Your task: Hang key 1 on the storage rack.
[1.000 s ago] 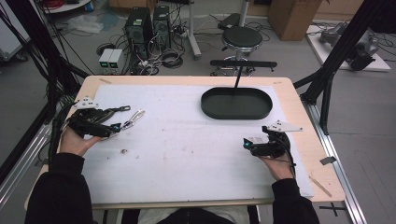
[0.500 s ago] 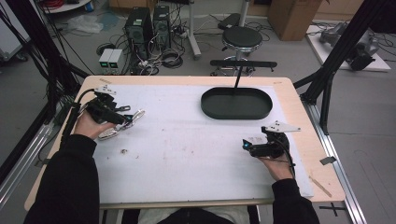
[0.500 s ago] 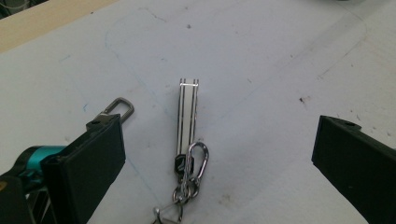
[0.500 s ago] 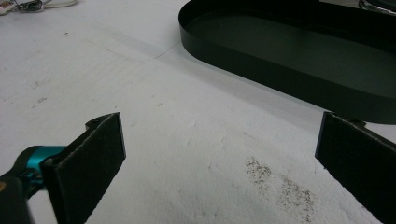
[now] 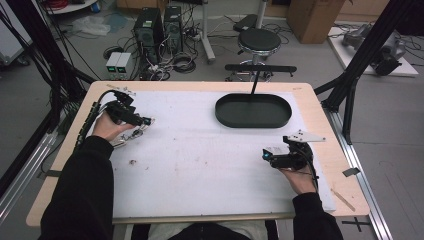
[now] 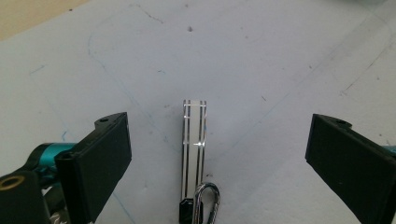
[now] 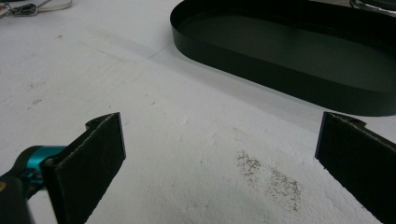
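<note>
left gripper (image 6: 217, 154) jaws wide open, straddling the chrome clip (image 6: 194, 149) lying flat on the white mat (image 5: 200, 150) at the table's left. right gripper (image 5: 270, 156) open too, idle near the black tray (image 5: 253, 111). risk: thin slick metal, jaws may close above it and skid off.

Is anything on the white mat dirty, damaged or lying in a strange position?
Only dirt: a dark gritty smudge stains the white foam mat before the right hand-held gripper. The black oval tray sits flat and looks undamaged.
</note>
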A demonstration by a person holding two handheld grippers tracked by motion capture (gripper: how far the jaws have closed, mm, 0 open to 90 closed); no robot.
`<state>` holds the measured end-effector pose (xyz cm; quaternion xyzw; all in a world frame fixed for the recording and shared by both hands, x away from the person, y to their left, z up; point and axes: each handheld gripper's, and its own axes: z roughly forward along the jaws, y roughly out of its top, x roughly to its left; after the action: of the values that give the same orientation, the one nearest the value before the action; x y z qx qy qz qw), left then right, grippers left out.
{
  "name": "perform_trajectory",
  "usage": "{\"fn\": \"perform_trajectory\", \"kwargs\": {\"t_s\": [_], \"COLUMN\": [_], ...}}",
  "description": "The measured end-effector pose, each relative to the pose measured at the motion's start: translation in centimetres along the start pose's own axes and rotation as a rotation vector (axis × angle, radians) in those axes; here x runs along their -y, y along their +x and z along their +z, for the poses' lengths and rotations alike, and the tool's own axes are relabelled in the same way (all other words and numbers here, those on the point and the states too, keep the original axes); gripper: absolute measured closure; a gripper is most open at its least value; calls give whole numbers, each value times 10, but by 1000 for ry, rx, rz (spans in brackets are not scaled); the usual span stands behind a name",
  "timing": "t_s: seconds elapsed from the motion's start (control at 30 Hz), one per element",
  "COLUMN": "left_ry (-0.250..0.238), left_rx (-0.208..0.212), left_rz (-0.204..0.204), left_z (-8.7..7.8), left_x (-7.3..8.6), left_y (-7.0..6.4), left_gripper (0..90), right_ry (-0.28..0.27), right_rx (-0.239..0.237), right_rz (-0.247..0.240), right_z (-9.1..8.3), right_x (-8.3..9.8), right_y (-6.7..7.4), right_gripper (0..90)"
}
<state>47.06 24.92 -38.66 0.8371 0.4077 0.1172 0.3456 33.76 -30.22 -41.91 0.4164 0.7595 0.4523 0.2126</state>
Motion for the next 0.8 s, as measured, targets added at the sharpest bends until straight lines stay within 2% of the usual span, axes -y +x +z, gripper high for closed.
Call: {"fn": "perform_trajectory", "kwargs": {"t_s": [0.13, 0.3, 0.4, 0.5, 0.6, 0.67, 0.73, 0.8], "left_ry": [44, 94, 126, 136, 140, 160, 172, 183], "left_rx": [-7, 17, 23, 24, 2, -24, -10, -18], "left_rz": [8, -30, -6, -5, -6, -18, -31, -37], "left_z": [10, 19, 26, 30, 32, 34, 36, 37], "left_x": [-2, 2, 5, 4, 3, 4, 5, 6], "left_y": [1, 7, 4, 2, 0, 1, 3, 3], "left_gripper": [138, 177, 239, 308, 382, 438, 462, 489], "right_ry": [3, 12, 11, 11, 11, 12, 9, 9], "right_rx": [2, 5, 6, 7, 15, 15, 15, 16], "right_rz": [-7, -5, -9, -9, -9, -6, -3, 0], "right_z": [0, 0, 0, 0, 0, -1, -1, -1], "right_x": [0, 1, 1, 2, 2, 2, 2, 2], "right_y": [1, 0, 0, 0, -1, -1, -2, -2], "right_gripper": [8, 8, 8, 8, 8, 8, 8, 8]}}
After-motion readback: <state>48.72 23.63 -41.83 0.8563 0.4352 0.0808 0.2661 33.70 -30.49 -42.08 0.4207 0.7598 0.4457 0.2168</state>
